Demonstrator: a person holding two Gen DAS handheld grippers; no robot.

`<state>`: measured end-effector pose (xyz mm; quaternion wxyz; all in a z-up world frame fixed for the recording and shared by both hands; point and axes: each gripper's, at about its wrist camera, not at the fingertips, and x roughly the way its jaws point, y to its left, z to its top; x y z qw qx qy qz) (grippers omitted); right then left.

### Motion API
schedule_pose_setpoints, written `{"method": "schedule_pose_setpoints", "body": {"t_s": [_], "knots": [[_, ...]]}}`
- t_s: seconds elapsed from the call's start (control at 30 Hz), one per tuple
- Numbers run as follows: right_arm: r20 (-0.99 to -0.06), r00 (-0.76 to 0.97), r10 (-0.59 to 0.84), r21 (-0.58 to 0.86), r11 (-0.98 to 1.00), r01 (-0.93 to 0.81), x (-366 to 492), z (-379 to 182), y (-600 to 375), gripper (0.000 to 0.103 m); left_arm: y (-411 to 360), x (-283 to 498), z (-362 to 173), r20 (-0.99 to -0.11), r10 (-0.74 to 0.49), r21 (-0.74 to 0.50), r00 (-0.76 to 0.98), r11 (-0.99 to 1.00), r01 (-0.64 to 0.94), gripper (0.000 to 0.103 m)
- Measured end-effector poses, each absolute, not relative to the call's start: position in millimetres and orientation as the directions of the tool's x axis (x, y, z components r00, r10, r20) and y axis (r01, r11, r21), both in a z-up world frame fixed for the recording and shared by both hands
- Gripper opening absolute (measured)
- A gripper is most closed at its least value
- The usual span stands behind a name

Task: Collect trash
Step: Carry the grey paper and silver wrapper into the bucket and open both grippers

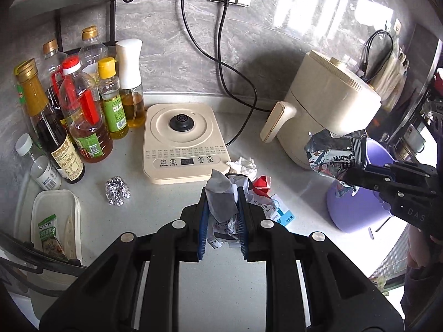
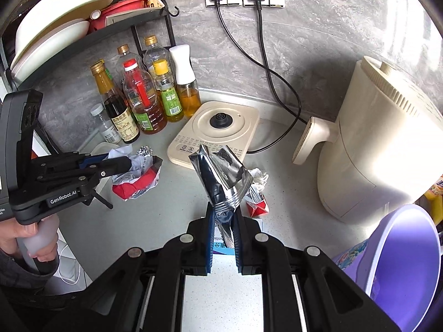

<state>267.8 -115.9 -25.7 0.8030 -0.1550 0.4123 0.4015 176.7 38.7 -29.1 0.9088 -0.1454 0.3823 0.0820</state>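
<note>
A: Which step now?

B: Carrying, I think. Left gripper (image 1: 221, 215) has jaws nearly closed on a paper wad (image 1: 221, 202), lower centre. Right gripper (image 2: 223, 229) has jaws almost shut on a foil bag (image 2: 221, 179), centre of right view, above the counter (image 2: 166, 215).

A: Next move?

B: Prob. swing both to the purple bin (image 2: 401, 249), lower right, then open. Foil ball (image 1: 117, 190), tissue (image 1: 243, 166) & red scrap (image 1: 261, 184) are left on the counter.

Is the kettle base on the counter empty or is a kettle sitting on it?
Empty: the kettle base shows its bare black connector.
</note>
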Motion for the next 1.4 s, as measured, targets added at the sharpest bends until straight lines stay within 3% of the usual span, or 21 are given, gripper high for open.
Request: {"method": "schedule_pose_setpoints", "body": {"t_s": [0.53,1.1,1.4], "knots": [[-0.737,0.492,0.464,0.046,0.761,-0.647,276,10,-210,0.013,-37,216,-4,-0.678,-0.081,-0.188,0.73,0.98,-0.066,0.019],[-0.743,0.562,0.363,0.023,0.853,-0.521,294,13,-309,0.013,-125,255,4,-0.65,-0.202,-0.202,0.733,0.975,0.09,0.019],[-0.764,0.544,0.346,0.039,0.867,-0.496,307,0,-346,0.013,-157,264,11,-0.648,-0.204,-0.187,0.734,0.977,0.106,0.019]]}}
